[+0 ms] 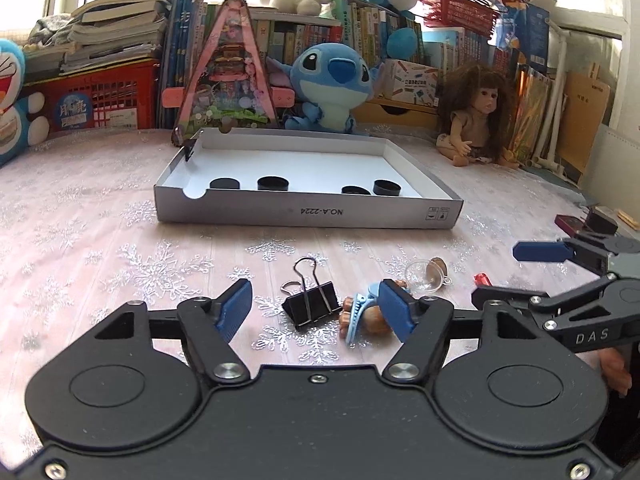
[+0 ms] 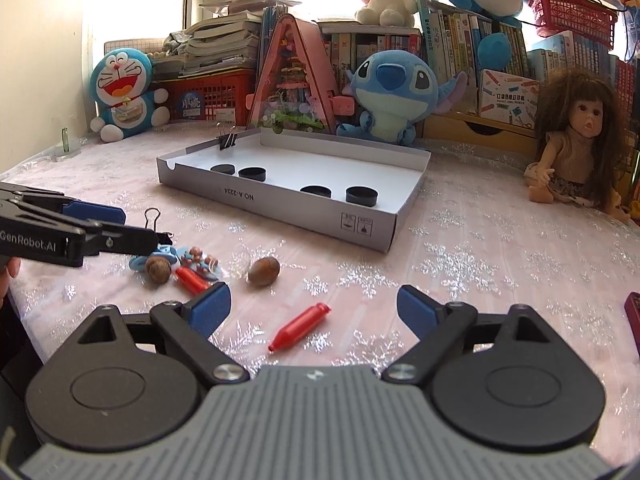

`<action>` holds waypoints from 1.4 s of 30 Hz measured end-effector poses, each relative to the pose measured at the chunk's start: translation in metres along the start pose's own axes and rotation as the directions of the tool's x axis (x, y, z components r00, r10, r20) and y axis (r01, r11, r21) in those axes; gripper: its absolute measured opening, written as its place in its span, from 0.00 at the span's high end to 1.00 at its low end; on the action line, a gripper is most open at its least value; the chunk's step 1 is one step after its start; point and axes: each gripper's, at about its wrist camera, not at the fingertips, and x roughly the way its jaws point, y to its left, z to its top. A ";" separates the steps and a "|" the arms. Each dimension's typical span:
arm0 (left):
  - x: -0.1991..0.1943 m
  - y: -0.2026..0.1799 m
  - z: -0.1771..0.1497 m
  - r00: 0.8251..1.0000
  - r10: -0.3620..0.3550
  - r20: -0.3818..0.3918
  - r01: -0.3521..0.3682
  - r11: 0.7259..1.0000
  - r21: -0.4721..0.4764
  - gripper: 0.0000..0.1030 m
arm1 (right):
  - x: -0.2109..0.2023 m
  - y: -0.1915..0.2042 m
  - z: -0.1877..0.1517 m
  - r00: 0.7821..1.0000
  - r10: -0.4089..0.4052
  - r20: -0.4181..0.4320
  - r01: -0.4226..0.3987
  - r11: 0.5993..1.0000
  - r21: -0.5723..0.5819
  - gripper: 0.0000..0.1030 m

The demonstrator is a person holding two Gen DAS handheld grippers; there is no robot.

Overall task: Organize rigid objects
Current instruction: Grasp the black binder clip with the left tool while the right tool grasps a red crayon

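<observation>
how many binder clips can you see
2. One binder clip lies on the tablecloth between the open left tongs. A second binder clip is clamped on the far left wall of the box lid. Others could be hidden from view.

The left gripper (image 1: pixel 315 312) was held low and tilted downward, its blue-padded fingers (image 1: pixel 236 307) parted with nothing pressed between the pads. The right gripper (image 2: pixel 314 312) was likewise angled downward, its jaws spread wide and empty. In the right wrist view the left gripper was seen from the side at the left edge, its fingers pointing rightward. In the left wrist view the right gripper's fingers reached in from the right edge. Part of a hand (image 1: pixel 614 368) was glimpsed behind the linkage there.
</observation>
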 end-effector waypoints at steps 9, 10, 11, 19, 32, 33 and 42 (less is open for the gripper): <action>0.010 0.014 0.004 0.998 0.050 -0.026 -0.052 0.997 -0.055 0.61 | -0.003 0.001 -0.006 1.000 -0.008 -0.018 0.007 1.000 -0.016 0.08; 0.011 0.014 0.004 0.998 0.056 -0.029 -0.057 0.997 -0.049 0.61 | -0.003 0.001 -0.006 1.000 -0.010 -0.019 0.009 1.000 -0.022 0.08; 0.012 0.014 0.003 0.997 0.064 -0.031 -0.065 0.997 -0.041 0.61 | -0.004 0.001 -0.007 1.000 -0.011 -0.019 0.011 1.000 -0.028 0.08; 0.016 0.022 0.002 0.992 0.122 -0.046 -0.124 0.991 -0.045 0.61 | -0.003 -0.004 -0.008 0.998 -0.054 -0.038 0.052 0.998 -0.046 0.08; 0.019 0.013 0.010 0.991 0.131 -0.021 -0.132 0.990 -0.043 0.59 | 0.000 0.000 -0.006 0.997 -0.062 -0.050 0.060 0.997 -0.041 0.10; 0.021 0.011 0.011 0.991 0.131 -0.023 -0.132 0.990 -0.039 0.59 | 0.001 0.003 -0.005 0.997 -0.058 -0.048 0.056 0.997 -0.045 0.10; 0.035 0.005 0.010 0.992 0.120 -0.049 -0.123 0.991 -0.049 0.68 | 0.003 0.007 -0.004 0.997 -0.054 -0.054 0.053 0.998 -0.021 0.41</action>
